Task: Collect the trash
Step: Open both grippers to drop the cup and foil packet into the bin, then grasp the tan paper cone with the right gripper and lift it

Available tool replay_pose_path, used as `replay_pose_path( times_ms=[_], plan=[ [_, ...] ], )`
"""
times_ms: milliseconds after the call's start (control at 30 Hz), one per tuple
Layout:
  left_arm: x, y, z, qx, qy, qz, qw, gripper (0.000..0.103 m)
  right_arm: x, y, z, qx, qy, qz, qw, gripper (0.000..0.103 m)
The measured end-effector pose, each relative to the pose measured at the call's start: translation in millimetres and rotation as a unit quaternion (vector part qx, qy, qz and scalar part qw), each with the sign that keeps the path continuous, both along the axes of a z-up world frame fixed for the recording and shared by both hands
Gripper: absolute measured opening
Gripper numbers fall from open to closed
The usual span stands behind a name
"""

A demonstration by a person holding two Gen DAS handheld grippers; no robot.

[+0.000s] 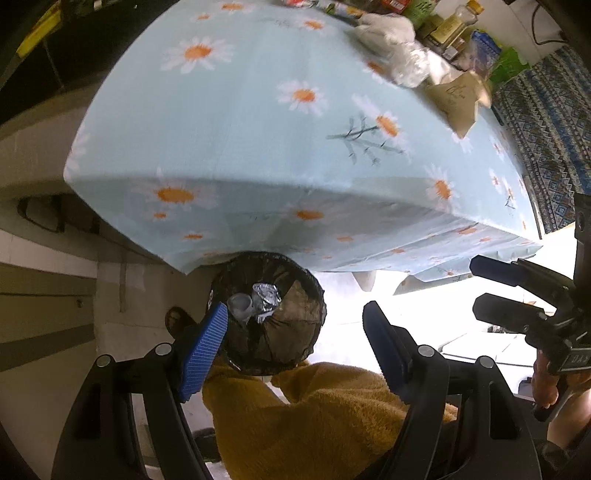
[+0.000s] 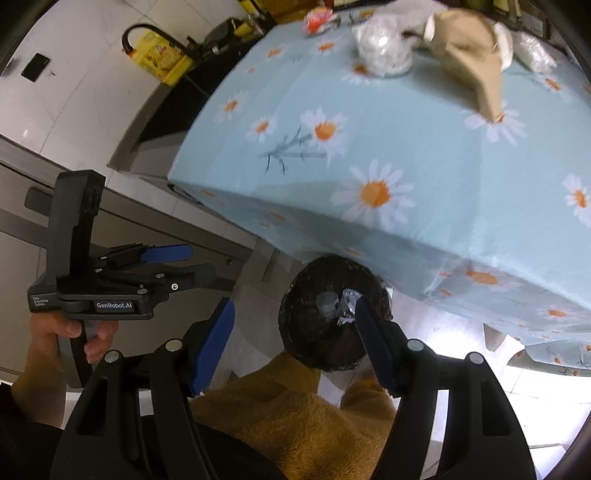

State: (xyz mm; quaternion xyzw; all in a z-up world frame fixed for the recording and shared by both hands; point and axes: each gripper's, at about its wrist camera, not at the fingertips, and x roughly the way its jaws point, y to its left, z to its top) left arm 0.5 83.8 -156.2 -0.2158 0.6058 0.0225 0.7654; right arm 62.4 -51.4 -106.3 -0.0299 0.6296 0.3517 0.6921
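Note:
A round bin lined with a black bag (image 1: pixel 269 314) stands on the floor below the table's front edge; it also shows in the right wrist view (image 2: pixel 332 314). Crumpled foil (image 1: pixel 266 301) and a small clear cup (image 1: pixel 240 305) lie in it. My left gripper (image 1: pixel 295 347) is open and empty above the bin. My right gripper (image 2: pixel 295 336) is open and empty above it too. A brown paper bag (image 2: pixel 469 48) and clear crumpled plastic (image 2: pixel 382 46) lie on the daisy tablecloth (image 2: pixel 406 147).
Jars and packets (image 1: pixel 450 29) crowd the table's far edge. A yellow fuzzy cloth (image 1: pixel 314 424) lies under both grippers. A yellow bag (image 2: pixel 162 55) sits on a dark counter at the left. Tiled floor runs around the bin.

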Motion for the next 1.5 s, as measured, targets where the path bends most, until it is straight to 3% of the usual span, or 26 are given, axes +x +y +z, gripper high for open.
replay_pose_path(
  times_ms=[600, 867, 1233, 1500],
  plan=[
    [28, -11, 61, 0.010, -0.071, 0.000, 0.9974, 0.074, 47, -29, 42, 0.014, -0.095, -0.052, 0.994, 0.069],
    [37, -7, 76, 0.017, -0.089, 0.006, 0.9958, 0.074, 83, -33, 60, 0.006, -0.142, -0.082, 0.986, 0.079],
    [52, 0, 84, 0.025, -0.094, 0.008, 0.9952, 0.074, 138, -30, 62, -0.012, -0.139, -0.130, 0.982, 0.079],
    [56, 5, 87, 0.032, -0.096, 0.014, 0.9948, 0.074, 166, -25, 37, -0.021, -0.108, -0.151, 0.982, 0.079]
  ],
)
